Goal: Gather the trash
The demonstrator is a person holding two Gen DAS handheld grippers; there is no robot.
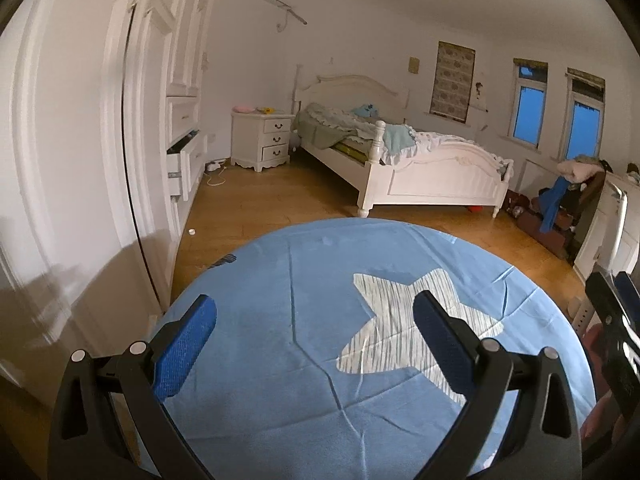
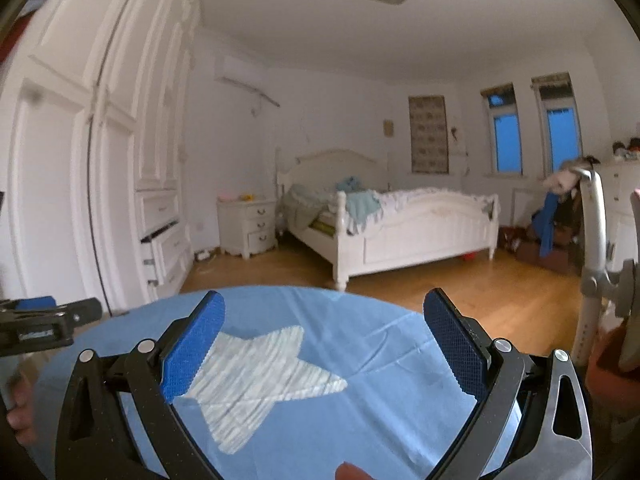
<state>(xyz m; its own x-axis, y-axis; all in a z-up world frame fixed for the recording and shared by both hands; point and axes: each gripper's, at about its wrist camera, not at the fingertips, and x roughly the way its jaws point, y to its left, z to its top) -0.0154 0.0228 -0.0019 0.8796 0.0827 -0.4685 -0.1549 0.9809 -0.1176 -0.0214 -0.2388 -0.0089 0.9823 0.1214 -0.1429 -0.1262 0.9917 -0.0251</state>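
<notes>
Both grippers, left [image 1: 314,330] and right [image 2: 324,338], hover spread wide and empty over the blue star-patterned cloth surface [image 1: 280,380]; a small white scrap [image 1: 192,232] (maybe trash) lies on the wooden floor [image 1: 280,200] beside the wardrobe.

Dim, bluish indoor light; fisheye edges bend and blur.

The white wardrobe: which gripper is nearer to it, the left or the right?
Left. The left gripper is over the blue cloth beside the wardrobe; the right gripper is farther along the cloth, with the left one between it and the wardrobe.
</notes>
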